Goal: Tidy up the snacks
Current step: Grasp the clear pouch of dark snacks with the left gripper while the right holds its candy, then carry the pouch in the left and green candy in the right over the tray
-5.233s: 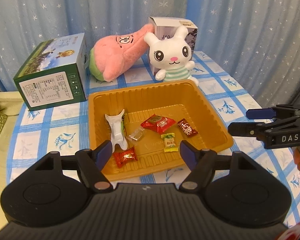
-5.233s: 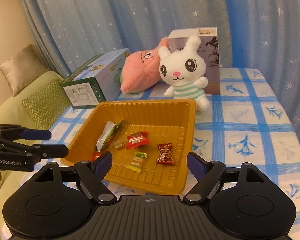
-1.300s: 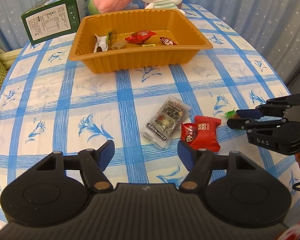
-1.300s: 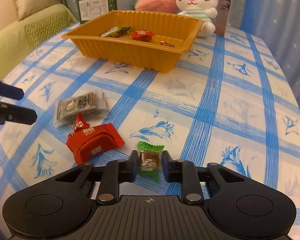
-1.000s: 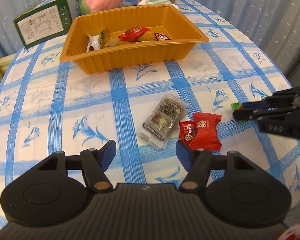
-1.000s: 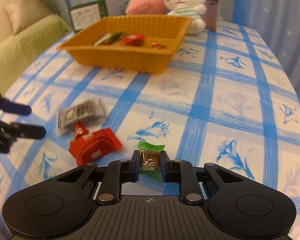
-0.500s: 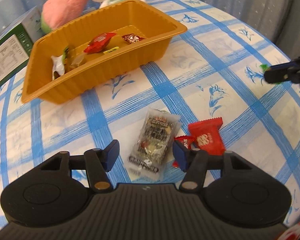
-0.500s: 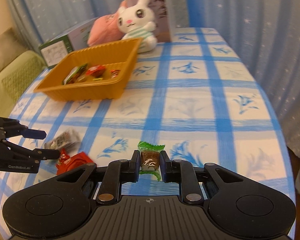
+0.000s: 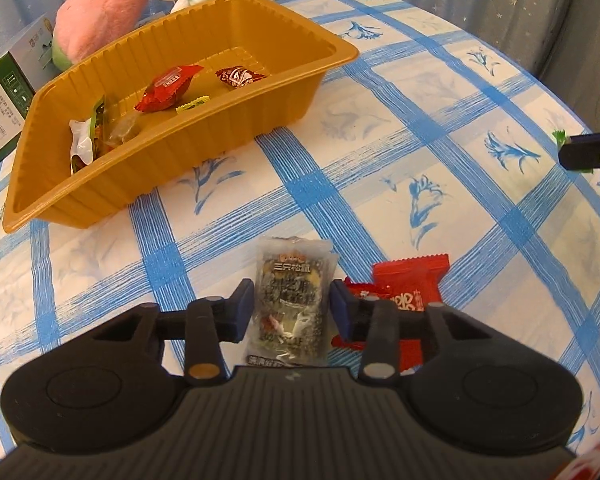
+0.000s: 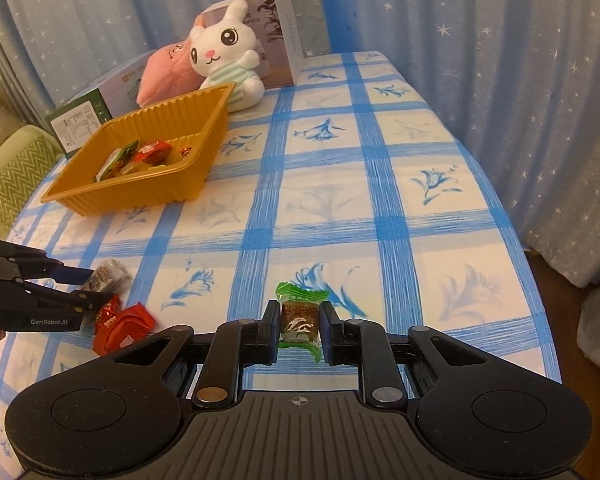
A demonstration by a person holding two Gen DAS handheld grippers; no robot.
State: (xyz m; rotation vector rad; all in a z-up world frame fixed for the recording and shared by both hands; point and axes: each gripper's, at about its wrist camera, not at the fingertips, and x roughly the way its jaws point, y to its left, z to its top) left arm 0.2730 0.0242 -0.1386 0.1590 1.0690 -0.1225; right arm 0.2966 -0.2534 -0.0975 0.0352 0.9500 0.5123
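A clear packet with dark printing is seen lying flat on the blue-checked desk, its long axis running straight away from the left wrist camera, one short end toward the tray and the other hidden under the tool body. It is bracketed by the left tongs, whose jaws have just been closing; narrow gaps appear to remain at both sides, so the packet is not yet pinched. Just beside the right-hand finger, two red wrappers are found, partly covered by it.

A green-wrapped candy is held pinched in the right tongs, lifted off the desk, its long axis along the fingers and its twisted green ends showing above and below the pads.

Only from the left wrist view is the packet's printed face shown, together with the tray's contents laid out singly. From the right wrist view the candy's brown label is shown, as are the left tongs from the side at the frame's left edge; there the packet is mostly hidden behind the fingers. In the left view only the tip of the right tongs and a scrap of green are visible at the right edge.
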